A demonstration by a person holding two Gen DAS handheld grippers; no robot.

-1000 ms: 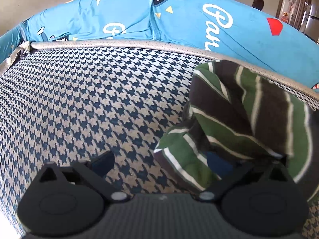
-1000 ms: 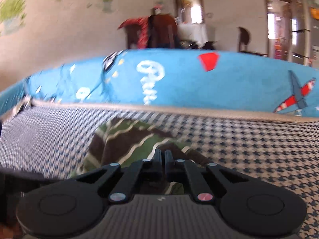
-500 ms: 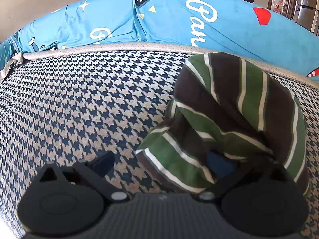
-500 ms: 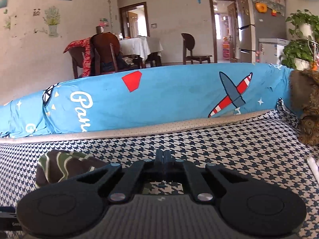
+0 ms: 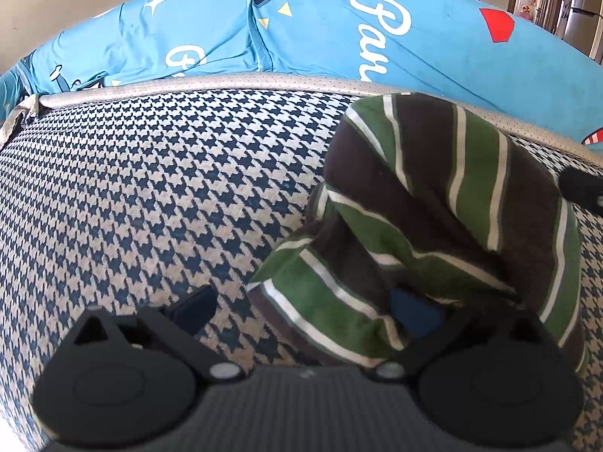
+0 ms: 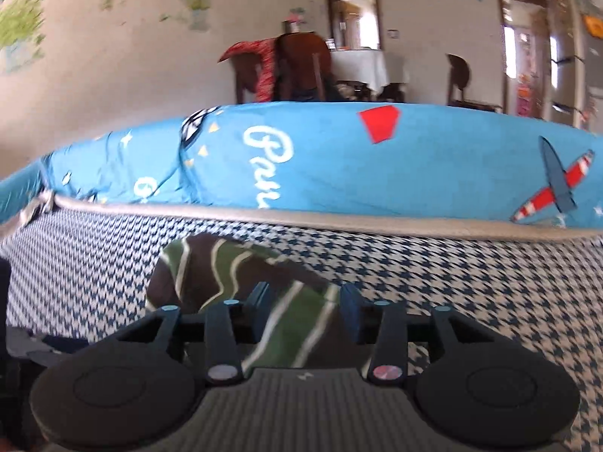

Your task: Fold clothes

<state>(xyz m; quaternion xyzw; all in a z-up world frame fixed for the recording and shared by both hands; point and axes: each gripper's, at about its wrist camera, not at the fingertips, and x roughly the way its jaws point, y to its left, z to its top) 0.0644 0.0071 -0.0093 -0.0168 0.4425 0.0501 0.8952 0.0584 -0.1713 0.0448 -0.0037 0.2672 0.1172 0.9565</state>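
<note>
Houndstooth cushion (image 5: 158, 196), navy and cream, fills the near field under both claws. Left claw (image 5: 305, 312) released, jaws wide; its right finger (image 5: 414, 318) is partly buried in the striped garment (image 5: 433, 203), pads not pressing. Right claw (image 6: 307, 310) has just been opening, the garment's bunched green-brown folds between its jaws, ungripped. Beyond the grey piping (image 6: 339, 222), blue printed cover (image 6: 339, 158). Farther off: chairs (image 6: 297, 67), white-clothed table, doorways, blurred.

White script "Par…", cut off, on blue cushion cover (image 5: 433, 49).
</note>
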